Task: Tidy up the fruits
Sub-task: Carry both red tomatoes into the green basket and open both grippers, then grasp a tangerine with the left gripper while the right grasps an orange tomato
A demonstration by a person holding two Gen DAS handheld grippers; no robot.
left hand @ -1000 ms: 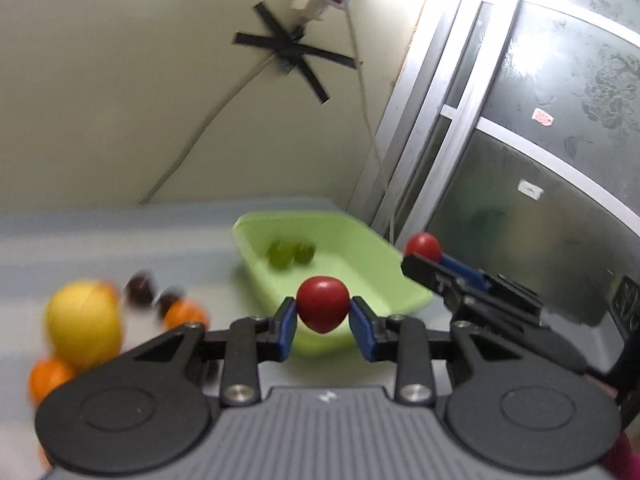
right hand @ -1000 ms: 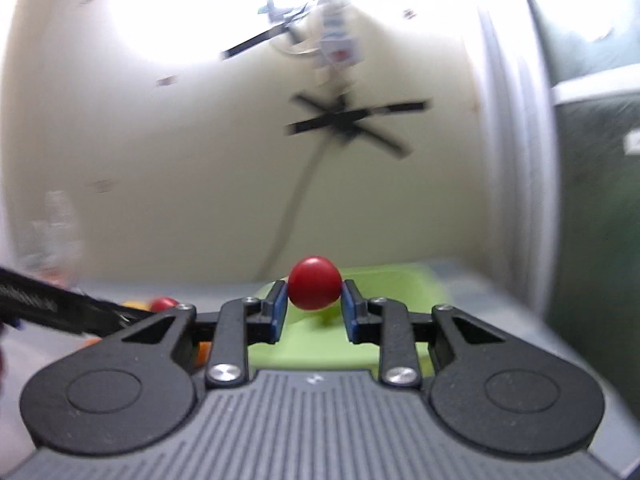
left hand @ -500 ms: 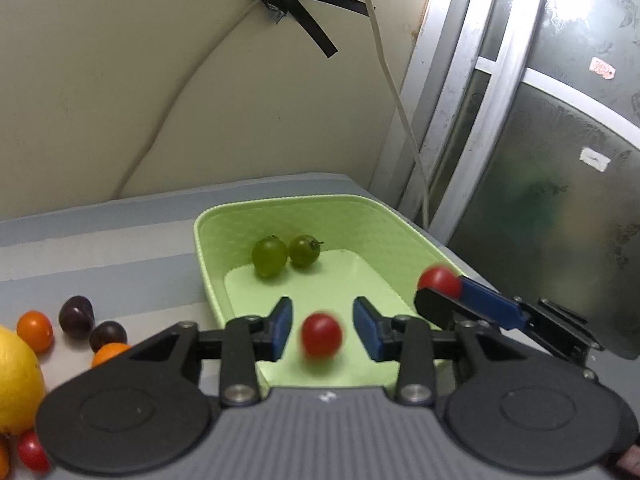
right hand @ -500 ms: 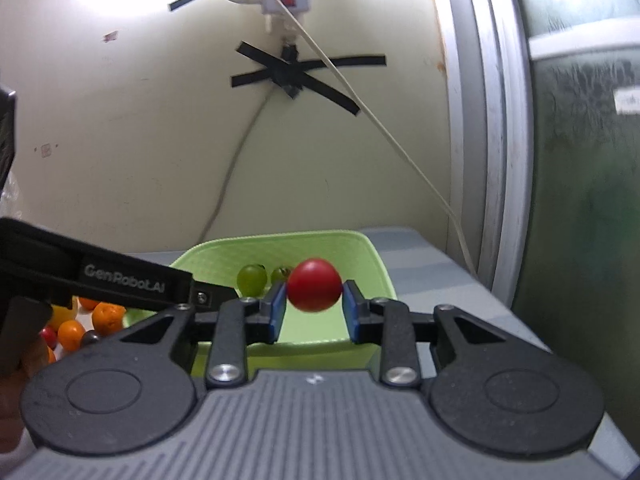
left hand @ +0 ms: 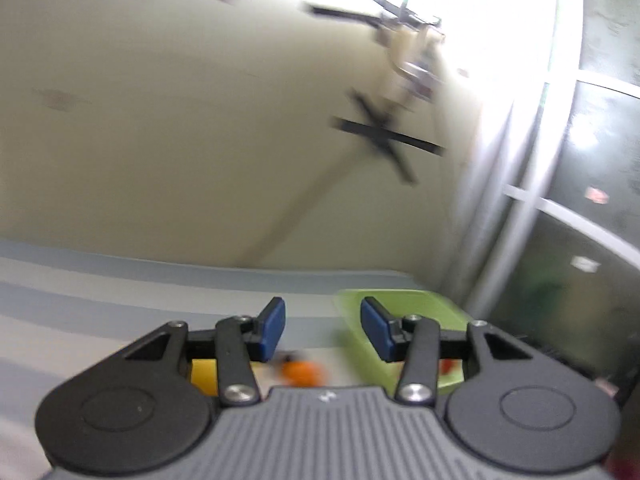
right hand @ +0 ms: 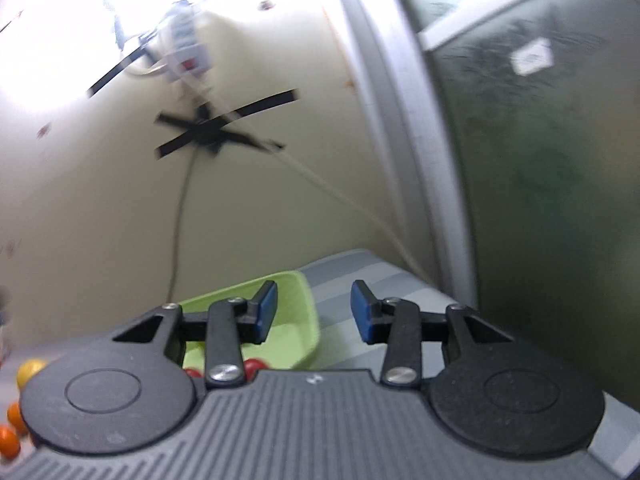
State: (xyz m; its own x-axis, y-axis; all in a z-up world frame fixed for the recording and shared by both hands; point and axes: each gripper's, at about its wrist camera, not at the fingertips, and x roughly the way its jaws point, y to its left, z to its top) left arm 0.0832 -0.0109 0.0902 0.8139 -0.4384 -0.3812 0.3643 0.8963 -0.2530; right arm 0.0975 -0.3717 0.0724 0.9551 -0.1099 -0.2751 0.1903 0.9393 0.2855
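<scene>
my left claw is spread wide, blue pads well apart and nothing between them. past it i see the striped tabletop running back to the wall. the green bin sits toward the tabletop's far right corner, its near left corner showing just behind my right-hand pad. below the gap, close to the claw body, there is a blurred orange on the tabletop, just left of the bin. a yellow fruit peeks out under the left finger linkage (mostly hidden, so i cannot say more). a scrap of red shows under the right linkage, over the bin's floor as far as i can tell.

my right claw is equally wide apart and holds nothing. the bin lies to its left here, its far right corner reaching up behind the left pad. two tomatoes rest inside the bin at its near edge, partly covered by the claw's linkage. the gap itself looks onto bare striped cloth right of the bin, near the tabletop's right edge by the glass door. at the far left of this view a yellow fruit and two oranges lie on the tabletop, well apart from the bin. black tape crosses the wall above.
</scene>
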